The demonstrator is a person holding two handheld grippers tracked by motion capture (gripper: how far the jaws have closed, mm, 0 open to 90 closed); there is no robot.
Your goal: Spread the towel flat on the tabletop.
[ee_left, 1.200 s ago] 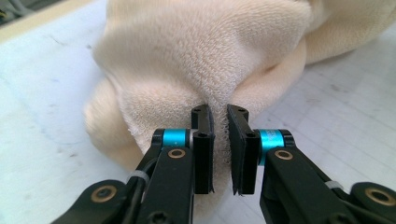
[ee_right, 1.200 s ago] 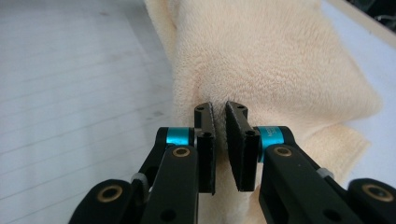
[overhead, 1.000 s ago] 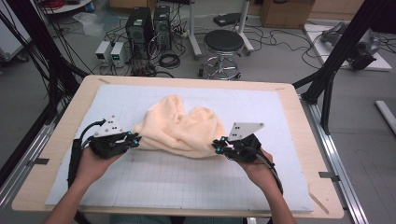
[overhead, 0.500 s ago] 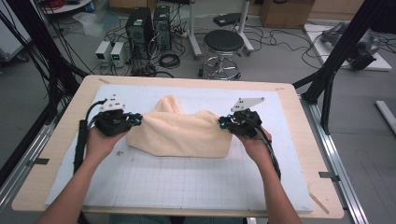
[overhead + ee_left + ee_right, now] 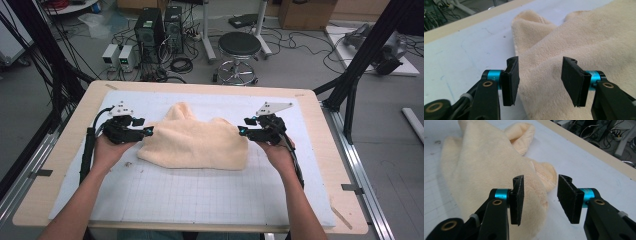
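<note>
Cream terry towel [image 5: 195, 142] lies lengthwise between left gripper [image 5: 148, 131] and right gripper [image 5: 242, 131]; both jaws just spread, releasing its ends.

Cream-yellow fleecy towel [image 5: 195, 142] — folded over into a rough rectangle, lying flat on the white mat [image 5: 200, 195], toward its far half. Two rumpled corners poking out past the fold's far edge — soft, thick pile.
</note>
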